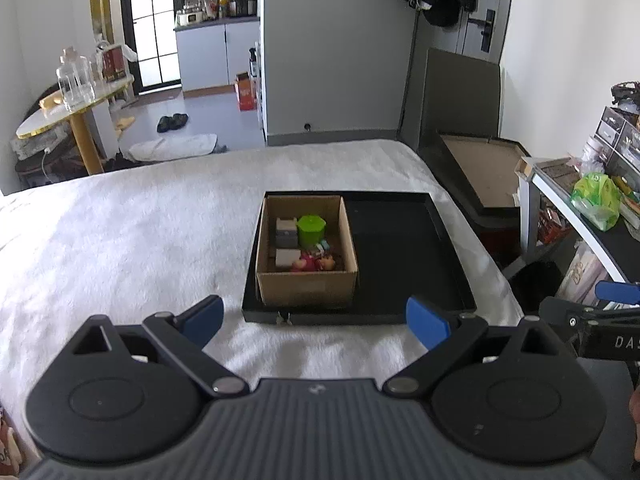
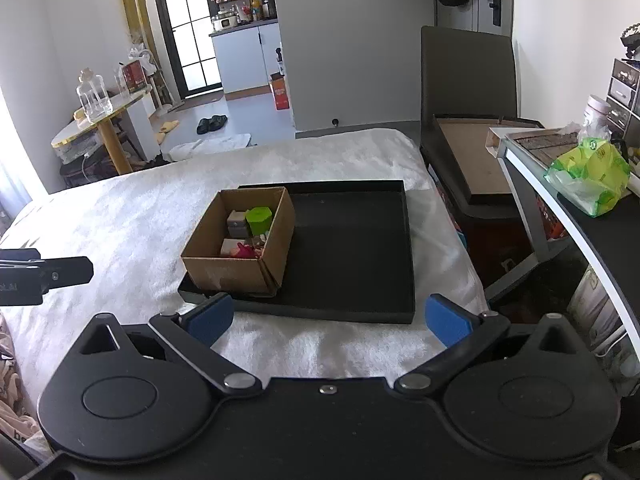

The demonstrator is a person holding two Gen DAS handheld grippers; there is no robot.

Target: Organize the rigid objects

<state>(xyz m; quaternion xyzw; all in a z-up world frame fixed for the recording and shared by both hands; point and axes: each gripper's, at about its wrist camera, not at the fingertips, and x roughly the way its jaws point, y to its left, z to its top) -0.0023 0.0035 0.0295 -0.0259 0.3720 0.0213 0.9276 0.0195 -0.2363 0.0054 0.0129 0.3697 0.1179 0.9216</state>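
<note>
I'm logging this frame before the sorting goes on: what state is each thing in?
left claw: open, holding nothing
right claw: open, holding nothing
cardboard box: open-topped, upright, on the left part of the tray
black tray: flat on the white blanket, right part bare
green cup: inside the box
grey blocks: inside the box, beside the cup

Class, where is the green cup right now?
In both views, the green cup stands inside the cardboard box, at its far side, just right of a grey block; the box occupies the black tray's left part.
</note>
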